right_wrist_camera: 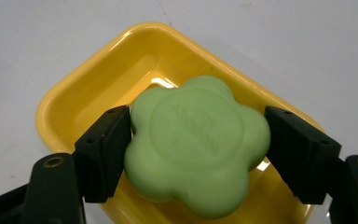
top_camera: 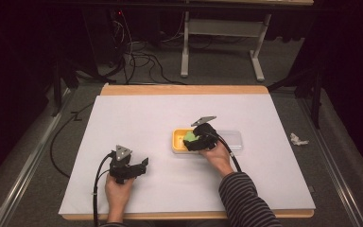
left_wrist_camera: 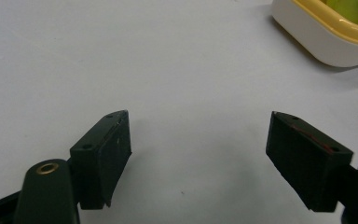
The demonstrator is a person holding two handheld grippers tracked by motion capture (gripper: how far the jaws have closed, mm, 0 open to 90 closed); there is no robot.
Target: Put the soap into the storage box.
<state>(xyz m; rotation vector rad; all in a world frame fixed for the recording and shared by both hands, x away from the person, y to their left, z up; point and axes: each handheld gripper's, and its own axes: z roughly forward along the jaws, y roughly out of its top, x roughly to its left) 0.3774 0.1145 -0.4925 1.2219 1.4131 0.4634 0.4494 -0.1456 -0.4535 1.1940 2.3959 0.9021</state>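
A green flower-shaped soap (right_wrist_camera: 193, 154) sits between the jaws of my right gripper (right_wrist_camera: 198, 128), above a yellow soap dish (right_wrist_camera: 74, 100). Both pads touch its sides, so the gripper is shut on it. In the high view, the right gripper (top_camera: 192, 140) hovers over the dish (top_camera: 177, 142) near the middle of the white table sheet (top_camera: 137, 118), with the soap (top_camera: 189, 137) showing as a green patch. My left gripper (top_camera: 143, 166) rests lower left, open, with nothing between its jaws. In its own view, the left gripper (left_wrist_camera: 198, 140) faces bare sheet, with the dish (left_wrist_camera: 321, 46) at the top right.
A clear plastic lid (top_camera: 231, 138) lies just right of the dish. The sheet covers a wooden table (top_camera: 184, 89). A crumpled white scrap (top_camera: 298, 139) lies on the floor to the right. Cables (top_camera: 142, 61) and a white table frame (top_camera: 217, 42) stand beyond the far edge.
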